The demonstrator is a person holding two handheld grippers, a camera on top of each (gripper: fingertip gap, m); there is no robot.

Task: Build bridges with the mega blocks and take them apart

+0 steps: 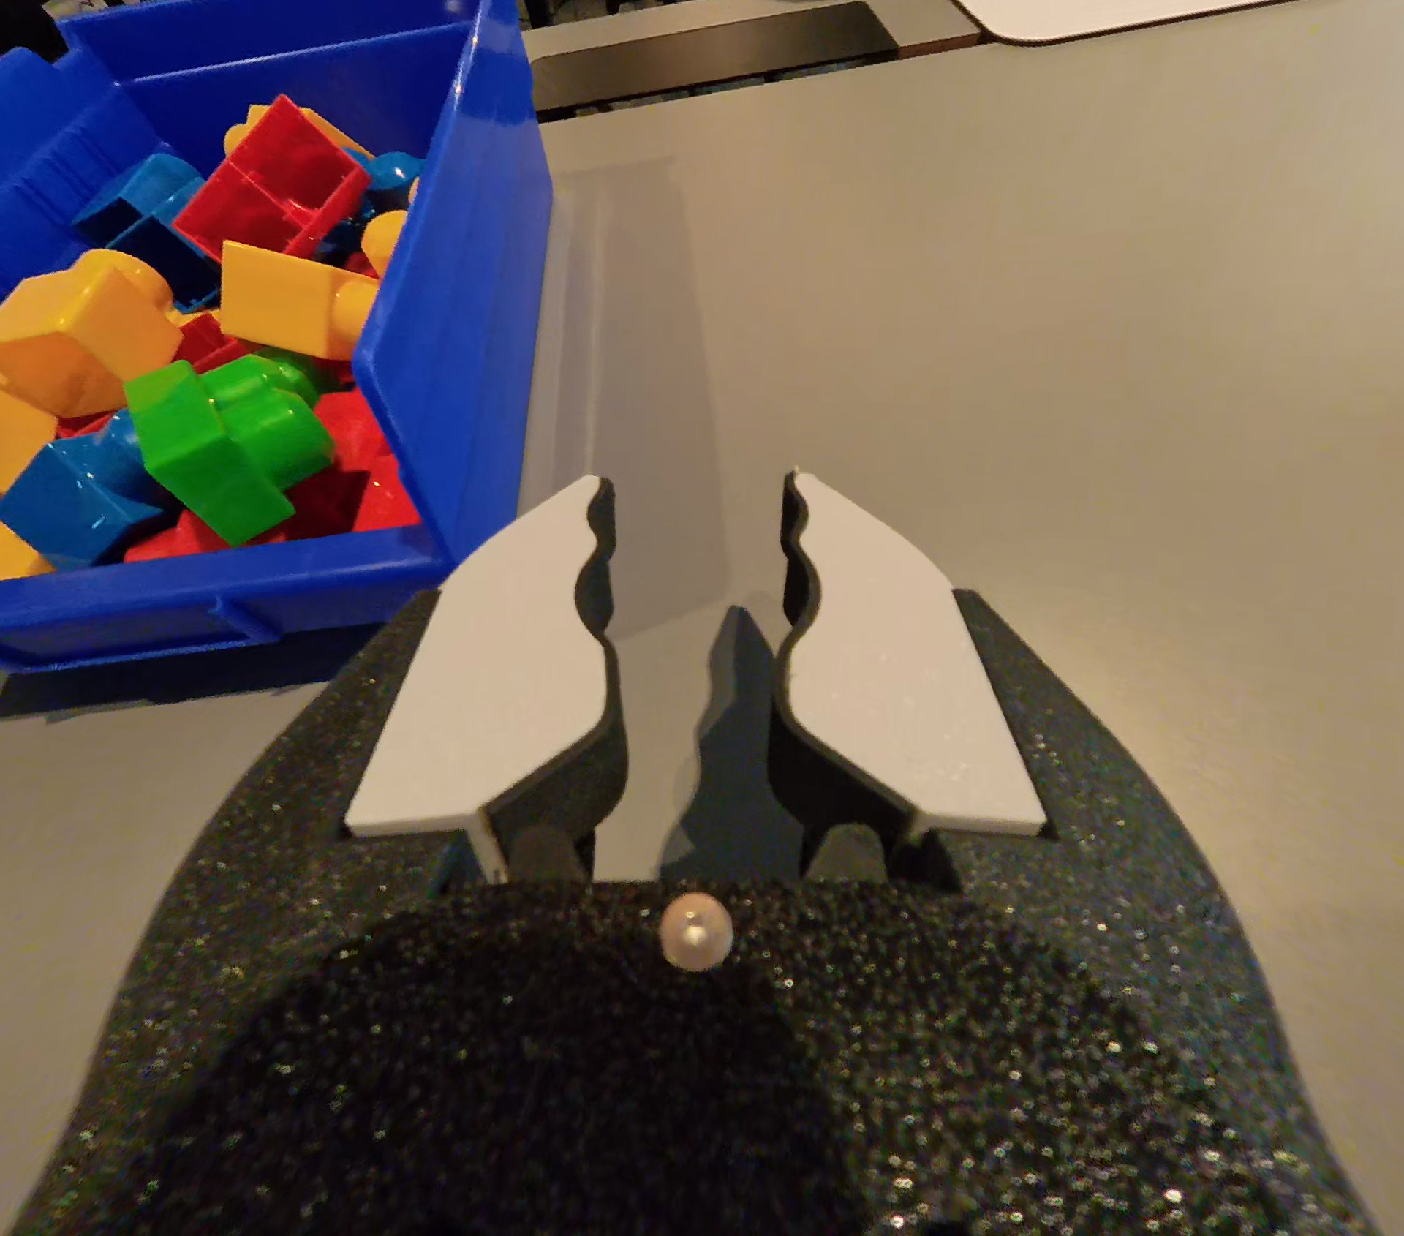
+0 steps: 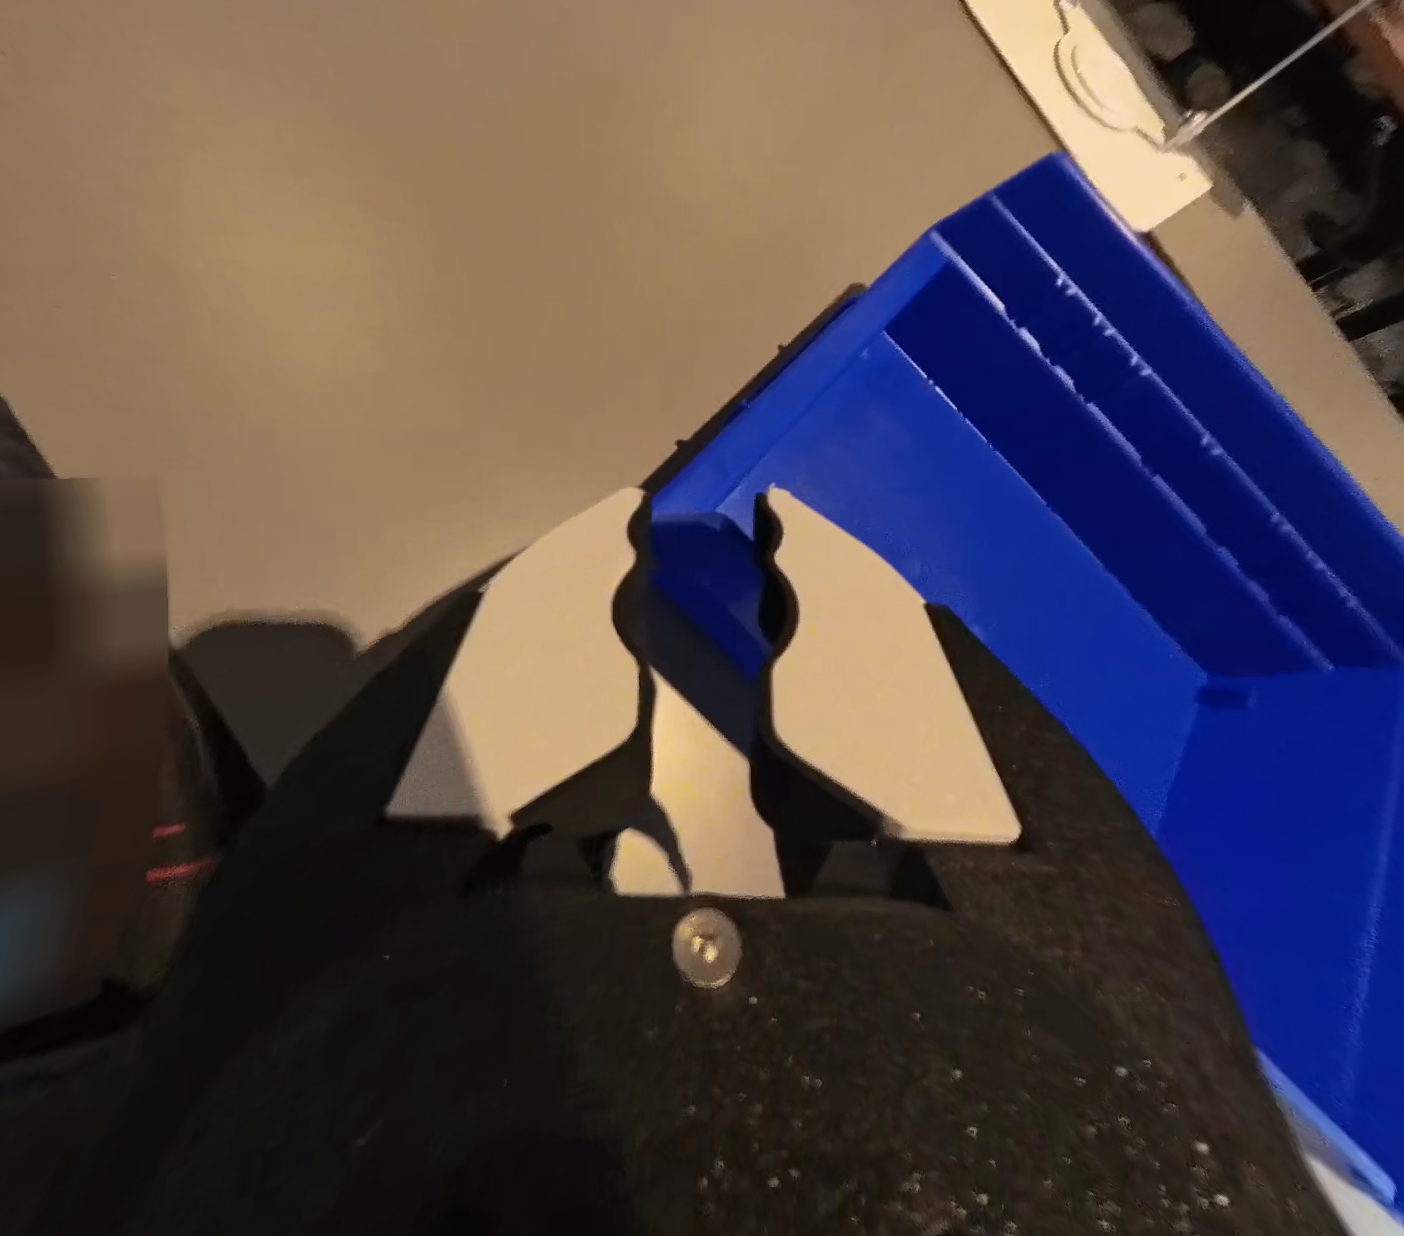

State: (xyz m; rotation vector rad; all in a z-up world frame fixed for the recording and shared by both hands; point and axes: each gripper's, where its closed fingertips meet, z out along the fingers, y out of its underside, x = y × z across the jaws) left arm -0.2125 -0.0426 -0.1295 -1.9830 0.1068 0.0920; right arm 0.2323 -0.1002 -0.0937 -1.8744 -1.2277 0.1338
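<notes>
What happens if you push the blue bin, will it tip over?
Probably not: the blue bin sits flat on the table with a wide base. Its smooth plastic would likely slide, and the pile of blocks inside adds some weight.

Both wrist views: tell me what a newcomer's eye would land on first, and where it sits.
The blue bin at the left of the left wrist view, heaped with red, yellow, green and blue mega blocks, stands out against the bare grey table. The left tool hovers open and empty beside it. In the blurred right wrist view, the right tool straddles the corner of the bin's rim.
</notes>
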